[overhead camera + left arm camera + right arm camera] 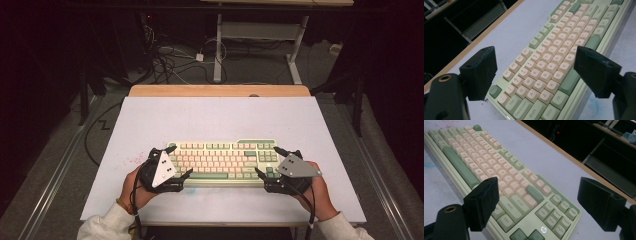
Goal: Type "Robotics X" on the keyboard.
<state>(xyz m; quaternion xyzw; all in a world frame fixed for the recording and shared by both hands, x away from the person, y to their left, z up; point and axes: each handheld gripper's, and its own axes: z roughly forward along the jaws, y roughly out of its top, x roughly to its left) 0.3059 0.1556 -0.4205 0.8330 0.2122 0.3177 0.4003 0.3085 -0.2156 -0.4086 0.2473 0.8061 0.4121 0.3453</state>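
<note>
A white table (pixel 215 120) stands on grey floor. Near its front edge lies a green-and-cream keyboard (pixel 222 160). The left gripper (pixel 176 162) and right gripper (pixel 267 161), jaws spread, bracket its ends.

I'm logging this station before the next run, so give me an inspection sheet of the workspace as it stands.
Surface: white table with a wooden far edge; faint red specks near its left side.
Job's things: green and cream keyboard, flat, near the front edge.
Clutter: nothing seen.
Grippers: left tongs open at the keyboard's left end; right tongs open at its right end.
Cables: one trails from each gripper; a tangle lies on the floor beyond the table.
Surroundings: dark room, a white desk frame behind.
</note>
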